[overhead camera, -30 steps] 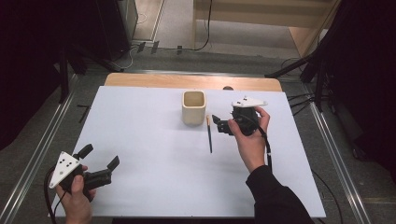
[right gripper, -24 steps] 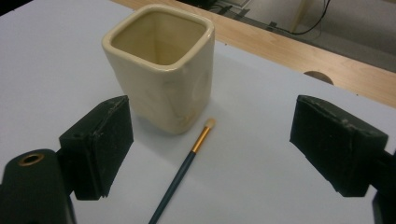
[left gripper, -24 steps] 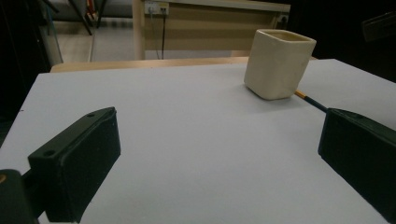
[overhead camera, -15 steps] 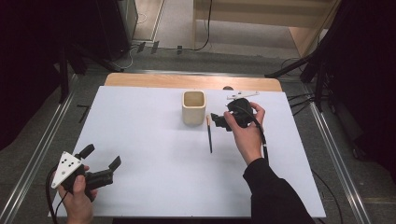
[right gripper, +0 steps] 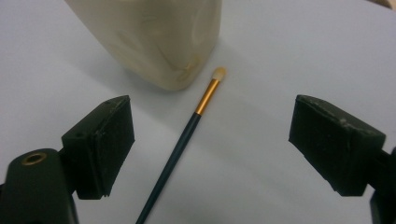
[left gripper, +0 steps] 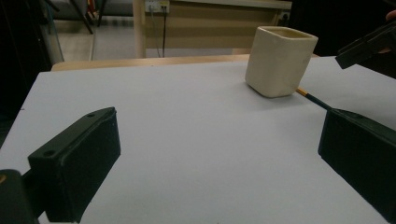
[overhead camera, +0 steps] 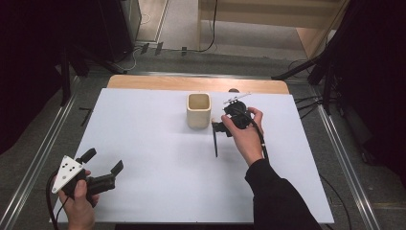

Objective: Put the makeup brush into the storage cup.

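The white table (overhead camera: 158, 158) spreads out in front of me, with a strip of bare wood along its far edge. On it, toward the far middle, stands the cream square cup (overhead camera: 198, 109), upright and with its mouth open to the ceiling.

My right gripper (overhead camera: 221, 127) hangs just beside that cup, on its right, tipped down toward the tabletop. Its jaws stand wide apart and clasp nothing; in the right gripper view the two black pads (right gripper: 105, 144) frame the brush from either side without touching it. My left gripper (overhead camera: 101, 165) sits well apart from all this, near the front left corner of the table, held low in my left hand (overhead camera: 79, 201). It too is spread wide and grips nothing; in the left gripper view I see bare white surface between its jaws, with the cup far off.

The brush (right gripper: 180, 149) lies flat on the table just beside the cup's right side, its dark slim handle running back toward me. A gold ferrule (right gripper: 207, 97) joins the handle to a small pale tip (right gripper: 219, 73), which points at the cup's lower corner and lies very close to it; I cannot tell whether they touch.
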Demonstrator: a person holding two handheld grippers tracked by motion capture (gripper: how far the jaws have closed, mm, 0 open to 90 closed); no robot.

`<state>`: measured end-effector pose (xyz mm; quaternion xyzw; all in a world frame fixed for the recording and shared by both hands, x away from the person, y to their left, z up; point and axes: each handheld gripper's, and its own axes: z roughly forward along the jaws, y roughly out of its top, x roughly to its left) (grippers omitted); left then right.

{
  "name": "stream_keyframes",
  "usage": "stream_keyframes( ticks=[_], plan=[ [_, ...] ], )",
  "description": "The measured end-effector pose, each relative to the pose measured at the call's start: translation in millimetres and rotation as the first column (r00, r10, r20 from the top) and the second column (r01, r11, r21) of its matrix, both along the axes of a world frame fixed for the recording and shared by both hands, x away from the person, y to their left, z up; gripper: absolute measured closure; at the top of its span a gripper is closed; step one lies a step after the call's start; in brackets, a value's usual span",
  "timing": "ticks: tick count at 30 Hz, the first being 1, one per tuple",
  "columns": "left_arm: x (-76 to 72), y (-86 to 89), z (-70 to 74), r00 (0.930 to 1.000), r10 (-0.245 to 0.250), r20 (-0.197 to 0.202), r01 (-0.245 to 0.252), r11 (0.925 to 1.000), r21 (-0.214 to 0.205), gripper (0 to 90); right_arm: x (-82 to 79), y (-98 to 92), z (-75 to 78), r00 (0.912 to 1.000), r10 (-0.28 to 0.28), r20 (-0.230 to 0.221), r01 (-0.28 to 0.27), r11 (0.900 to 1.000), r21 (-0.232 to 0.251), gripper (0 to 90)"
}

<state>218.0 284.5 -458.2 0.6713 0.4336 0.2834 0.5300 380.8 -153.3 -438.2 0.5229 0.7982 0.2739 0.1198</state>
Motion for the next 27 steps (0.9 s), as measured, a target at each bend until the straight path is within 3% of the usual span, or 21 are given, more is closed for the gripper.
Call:
stream_keyframes(
  ticks=[8,13,15,16,20,22,24,27],
  plan=[
    [0.1,1.0,0.3,1.0,0.002,-0.002,-0.002,1.0,-0.003,0.0,10.4,13.1,-8.8,0.9961,-0.001,-0.088,-0.001,0.9998,-0.022,18.3],
    [0.3,2.1,0.7,1.0,0.002,-0.001,-0.002,1.0,-0.008,0.0,17.0,18.8,-11.7,0.9927,-0.041,-0.114,0.038,0.9989,-0.027,29.7],
    [0.5,2.5,0.8,1.0,0.002,-0.004,-0.002,1.0,-0.009,0.0,19.2,21.6,-13.4,0.9891,-0.061,-0.134,0.055,0.9974,-0.047,32.4],
    [0.6,2.5,0.7,1.0,0.004,-0.004,-0.004,0.9999,-0.011,0.0,20.5,23.7,-15.4,0.9866,-0.067,-0.149,0.06,0.9969,-0.051,37.8],
    [0.6,2.4,0.8,1.0,0.003,-0.004,-0.003,0.9999,-0.011,0.0,19.8,27.3,-17.6,0.9836,-0.086,-0.158,0.074,0.9939,-0.082,44.8],
    [0.5,2.0,0.9,1.0,0.001,-0.007,-0.001,1.0,-0.009,0.0,20.1,28.9,-19.7,0.9806,-0.087,-0.176,0.074,0.9943,-0.076,49.0],
    [0.4,1.1,0.9,1.0,-0.001,-0.007,0.001,1.0,-0.008,0.0,21.6,29.9,-20.2,0.9685,-0.102,-0.227,0.095,0.9947,-0.039,54.6],
    [0.6,0.3,0.6,1.0,-0.003,-0.006,0.003,0.9999,-0.01,0.0,22.5,29.9,-20.7,0.9648,-0.109,-0.239,0.102,0.9939,-0.043,58.3]
  ],
)
